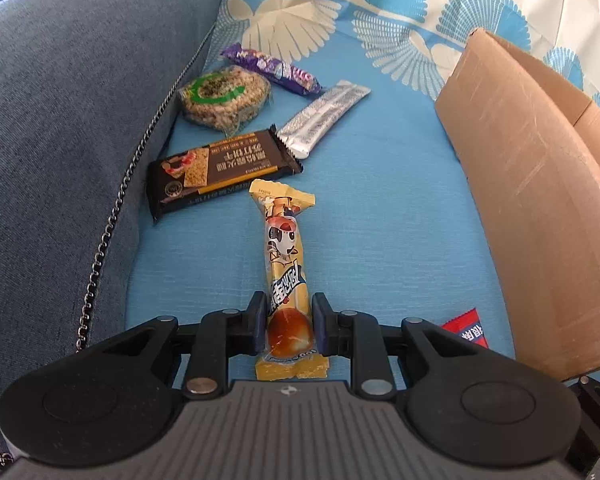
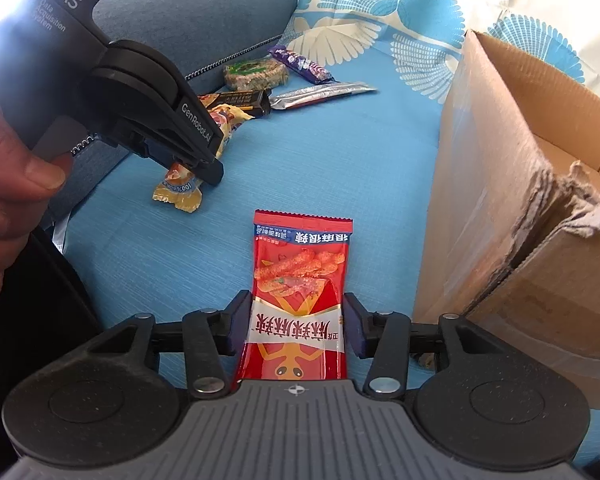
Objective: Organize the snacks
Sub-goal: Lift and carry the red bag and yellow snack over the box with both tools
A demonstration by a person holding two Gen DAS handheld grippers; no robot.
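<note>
On my left gripper point(image 2: 188, 156), seen from the right wrist camera, I read "GenRobot.AI" in white along the black arm, and "DAS" over "Data Acquisition System" on the grey body that my hand point(image 2: 4, 200) holds. The yellow snack stick point(image 1: 286, 276) carries a cartoon figure, blue-and-white Chinese characters I cannot make out, and "100" near its lower end. My left jaws are pinching that stick low down, one pad against each side of the round picture near its bottom seal, the rest running away from me over the blue sofa seat point(image 1: 380, 208). My right gripper point(image 2: 296, 324) has the red snack packet point(image 2: 300, 280) between its jaws, which press on both edges just above the lower end; the packet shows white Chinese lettering on a band and a yellow lizard-like figure. Beyond the stick lie a dark brown cracker pack point(image 1: 220, 168) with Chinese print, a round rice cake point(image 1: 224, 96) with a green ring mark, a purple bar point(image 1: 276, 68) whose lettering is too blurred to read, and a silver sachet point(image 1: 324, 116). A plain cardboard box point(image 1: 540, 200) stands open to my right, beside a patterned cushion point(image 1: 340, 4).
</note>
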